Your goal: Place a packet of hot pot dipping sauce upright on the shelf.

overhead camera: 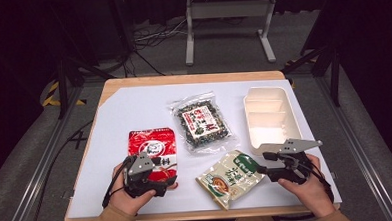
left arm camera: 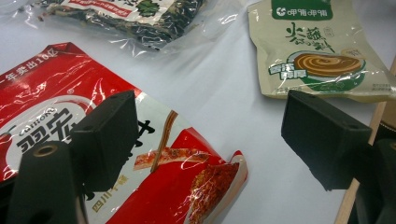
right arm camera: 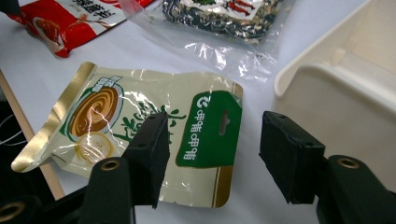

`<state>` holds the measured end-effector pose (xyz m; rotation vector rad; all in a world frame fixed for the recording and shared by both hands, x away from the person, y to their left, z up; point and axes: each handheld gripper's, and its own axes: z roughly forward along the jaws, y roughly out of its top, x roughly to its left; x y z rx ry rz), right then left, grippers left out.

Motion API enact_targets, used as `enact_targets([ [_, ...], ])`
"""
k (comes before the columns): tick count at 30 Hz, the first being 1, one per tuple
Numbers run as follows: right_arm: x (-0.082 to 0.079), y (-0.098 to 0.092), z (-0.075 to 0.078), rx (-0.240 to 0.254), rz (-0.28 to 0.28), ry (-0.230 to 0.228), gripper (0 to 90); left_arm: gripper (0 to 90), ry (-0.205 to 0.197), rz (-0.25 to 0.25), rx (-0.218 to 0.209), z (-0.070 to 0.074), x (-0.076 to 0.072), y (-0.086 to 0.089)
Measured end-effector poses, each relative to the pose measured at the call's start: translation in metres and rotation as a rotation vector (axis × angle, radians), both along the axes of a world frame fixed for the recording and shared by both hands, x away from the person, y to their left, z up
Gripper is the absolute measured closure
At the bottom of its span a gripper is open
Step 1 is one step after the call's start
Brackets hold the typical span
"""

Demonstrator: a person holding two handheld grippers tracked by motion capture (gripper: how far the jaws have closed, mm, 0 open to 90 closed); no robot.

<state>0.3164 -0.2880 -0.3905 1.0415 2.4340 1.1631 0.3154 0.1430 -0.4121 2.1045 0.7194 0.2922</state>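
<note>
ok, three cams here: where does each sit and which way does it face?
High view: above the person's side, looking forward and down on the table; both hands, left gripper and right gripper show.
Left gripper view: rides the left gripper, looks along its open jaws at the red packet.
Right gripper view: rides the right gripper, open jaws over the beige packet, white box beside.
Shared: both gripper views show the seaweed bag and both packets.

Brightly and evenly lit from above on the white table top (overhead camera: 134, 113); dark and murky beyond its edges. Soft and low in detail in the high view. Sharper in both gripper views, with white glare streaks on the red packet (left arm camera: 56, 107) and beige packet (right arm camera: 140, 116). Slightly blurred black jaws up close.
</note>
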Motion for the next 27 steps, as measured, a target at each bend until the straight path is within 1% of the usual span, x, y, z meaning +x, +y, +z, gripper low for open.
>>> enact_targets([
  [2,0.001,0.001,-0.003,-0.003,-0.001,0.029,39.8,19.7,-0.001,-0.003,0.006,0.0,0.0,-0.001],
  [4,0.003,0.003,-0.007,-0.015,0.0,0.048,39.4,19.7,-0.006,-0.007,0.016,-0.001,0.0,-0.001],
  [6,0.002,0.005,-0.009,-0.031,-0.001,0.043,40.5,19.7,-0.012,-0.006,0.013,0.0,0.0,-0.001],
  [8,0.003,0.007,-0.011,-0.04,0.011,0.058,40.5,19.7,-0.015,-0.009,0.013,0.0,0.0,-0.002],
  [11,0.004,0.009,-0.016,-0.05,0.014,0.077,40.4,19.7,-0.019,-0.012,0.021,0.0,-0.001,-0.004],
  [15,0.006,0.01,-0.019,-0.053,0.016,0.098,40.0,19.6,-0.02,-0.015,0.027,-0.001,-0.001,-0.005],
  [25,0.009,0.012,-0.027,-0.053,0.012,0.13,40.3,19.3,-0.018,-0.014,0.034,-0.002,0.0,-0.006],
  [27,0.01,0.013,-0.03,-0.05,0.01,0.145,40.3,19.2,-0.018,-0.014,0.034,-0.002,0.0,-0.005],
])
